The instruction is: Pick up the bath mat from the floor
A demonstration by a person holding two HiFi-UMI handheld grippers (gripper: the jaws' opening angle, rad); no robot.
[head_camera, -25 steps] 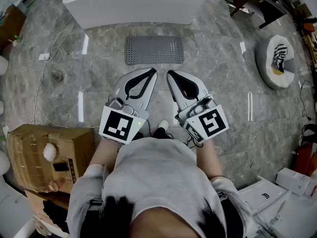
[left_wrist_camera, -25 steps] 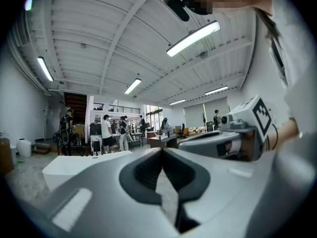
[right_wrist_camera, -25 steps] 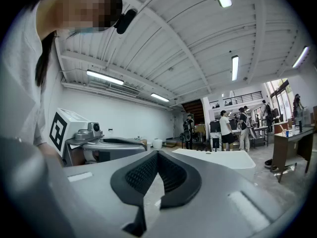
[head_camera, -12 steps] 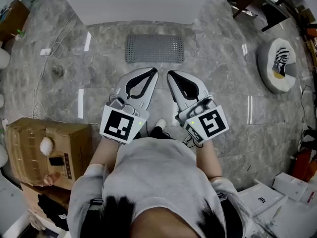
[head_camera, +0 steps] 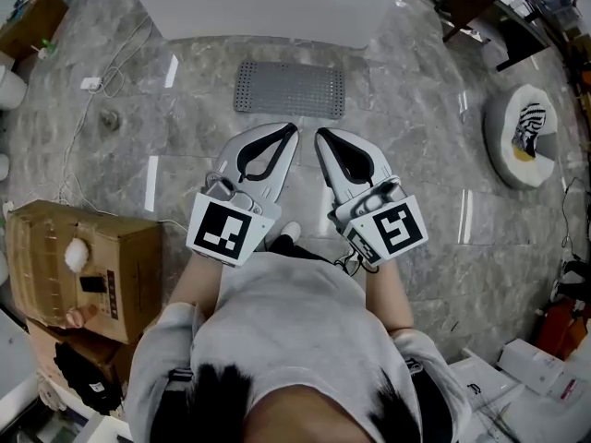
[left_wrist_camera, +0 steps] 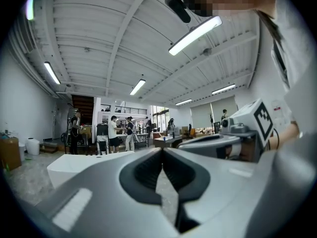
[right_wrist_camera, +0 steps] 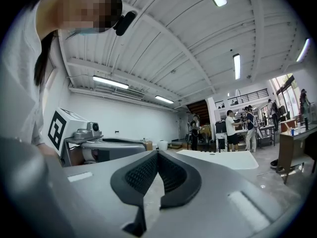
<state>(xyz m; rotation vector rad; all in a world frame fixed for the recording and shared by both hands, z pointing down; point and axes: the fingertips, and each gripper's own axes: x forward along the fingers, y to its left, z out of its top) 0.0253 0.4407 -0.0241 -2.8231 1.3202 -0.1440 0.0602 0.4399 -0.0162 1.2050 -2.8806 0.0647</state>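
Plainly this was the approach: the mat [head_camera: 289, 89] lay flat on the floor by the tub [head_camera: 268, 7], ahead of the left gripper [head_camera: 293, 128] and right gripper [head_camera: 319, 134], jaws together, empty. Next they would need to open and drop to its near edge.

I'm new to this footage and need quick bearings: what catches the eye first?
The left gripper and right gripper, both shut and empty, fill the middle of the head view side by side. Just beyond their tips a grey perforated bath mat lies flat on the marble floor, before a white tub. A cardboard box sits at lower left.
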